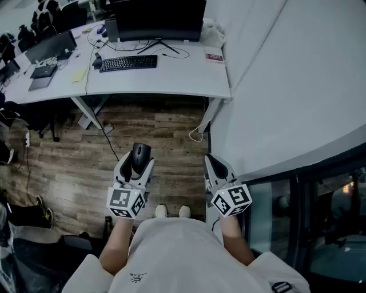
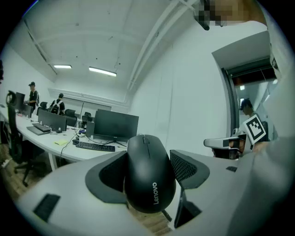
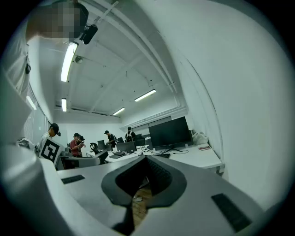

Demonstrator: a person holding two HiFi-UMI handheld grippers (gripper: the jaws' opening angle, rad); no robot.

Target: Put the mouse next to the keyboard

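Well short of the keyboard (image 1: 128, 63), out over the wood floor (image 1: 166, 129), the head view shows the left gripper (image 1: 136, 164) clamped on a black mouse (image 1: 140, 154), its jaws set wide to take the mouse by its two sides. The mouse's long axis runs along the jaws and points toward the keyboard, probably so it can go down flat without a turn. The keyboard lies on the white desk (image 1: 189, 77) in front of a monitor (image 1: 160, 17), and the bare desktop just right of the keyboard looks like the natural landing spot. The right gripper (image 1: 215, 164) hangs equally far from the keyboard and further right, clenched on nothing; one gripper is enough for so small a load, so it seems simply kept out of the way. In the left gripper view the mouse (image 2: 148, 173) fills the gap between the dark pads, top side up and carried about level, a hold that should keep its base facing down for the set-down; the keyboard (image 2: 95, 146) shows far beyond and left of it. In the right gripper view the jaws meet at their tips with only floor showing below them, and the keyboard (image 3: 162, 156) is a small dark strip well ahead.
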